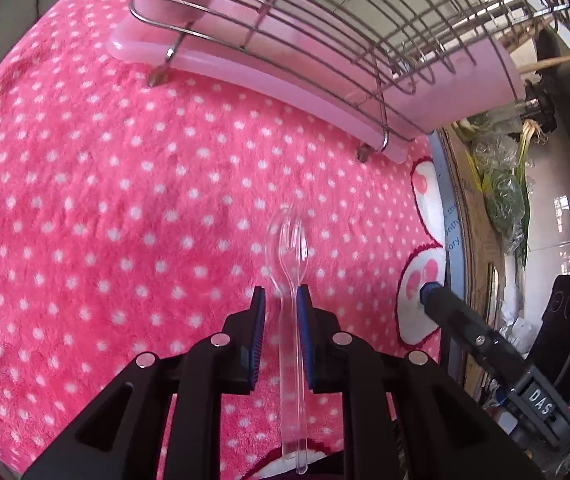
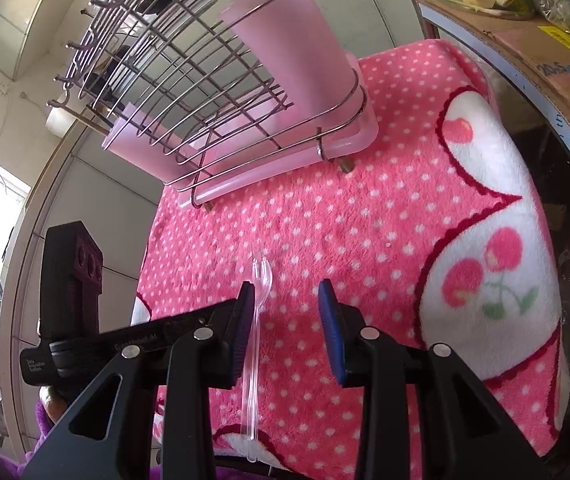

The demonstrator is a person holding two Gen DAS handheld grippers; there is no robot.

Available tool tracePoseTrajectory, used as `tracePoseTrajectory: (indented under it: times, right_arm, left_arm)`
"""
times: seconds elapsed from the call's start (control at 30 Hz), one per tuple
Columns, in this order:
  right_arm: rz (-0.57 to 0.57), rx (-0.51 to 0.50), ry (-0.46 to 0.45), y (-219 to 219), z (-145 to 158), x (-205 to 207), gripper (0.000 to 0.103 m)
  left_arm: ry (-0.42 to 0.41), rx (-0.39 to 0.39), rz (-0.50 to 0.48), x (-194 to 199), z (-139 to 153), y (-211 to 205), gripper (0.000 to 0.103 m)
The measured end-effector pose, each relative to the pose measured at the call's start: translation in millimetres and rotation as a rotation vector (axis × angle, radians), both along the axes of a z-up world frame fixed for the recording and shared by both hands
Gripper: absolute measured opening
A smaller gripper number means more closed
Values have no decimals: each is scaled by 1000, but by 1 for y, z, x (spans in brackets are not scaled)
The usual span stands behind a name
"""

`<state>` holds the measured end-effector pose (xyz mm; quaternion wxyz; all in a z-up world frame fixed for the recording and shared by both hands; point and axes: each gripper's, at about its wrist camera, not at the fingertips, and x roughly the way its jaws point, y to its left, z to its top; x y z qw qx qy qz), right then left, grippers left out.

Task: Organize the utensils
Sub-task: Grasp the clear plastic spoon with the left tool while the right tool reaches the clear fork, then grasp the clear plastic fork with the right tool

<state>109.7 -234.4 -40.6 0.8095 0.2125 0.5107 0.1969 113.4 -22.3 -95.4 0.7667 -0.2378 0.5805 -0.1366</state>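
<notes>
A clear plastic spoon (image 1: 285,240) and a clear plastic fork (image 1: 299,344) lie together on the pink dotted blanket (image 1: 125,200). My left gripper (image 1: 281,300) is open, its blue pads on either side of their handles. My right gripper (image 2: 287,300) is open above the blanket; the clear fork (image 2: 256,308) lies beside its left pad. A wire drying rack (image 1: 325,28) on a pink tray stands at the far edge, with a pink utensil cup (image 2: 297,40) in its corner. The right gripper's body (image 1: 485,344) shows at the right of the left wrist view.
A cardboard box edge (image 2: 525,52) with bagged greens (image 1: 505,196) borders the blanket on the right. A tiled wall (image 2: 37,92) is behind the rack. The left gripper's body (image 2: 73,320) shows at the left of the right wrist view.
</notes>
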Motion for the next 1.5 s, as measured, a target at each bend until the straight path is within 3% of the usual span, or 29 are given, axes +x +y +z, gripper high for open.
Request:
tracePoseTrajectory:
  times: [0.17, 0.33, 0.53, 0.63, 1.0, 1.33, 1.5]
  right_arm:
    - [81, 18, 41, 26, -12, 0, 32]
    - [112, 35, 103, 47, -28, 7, 17]
    - [100, 36, 170, 61, -50, 20, 17]
    - [87, 21, 182, 65, -58, 24, 7]
    - [9, -3, 86, 33, -38, 20, 5]
    - [-44, 4, 77, 4, -41, 20, 5]
    - [-43, 7, 74, 2, -44, 19, 5]
  left_arm:
    - [-69, 63, 35, -6, 19, 20, 15]
    - [-91, 56, 31, -10, 24, 28, 15]
    - [-98, 38, 38, -15, 25, 37, 15]
    - [-97, 37, 39, -17, 23, 36, 15]
    - [-57, 52, -40, -8, 12, 5, 15]
    - [5, 203, -138, 13, -6, -46, 16]
    - [21, 214, -156, 19, -14, -55, 14]
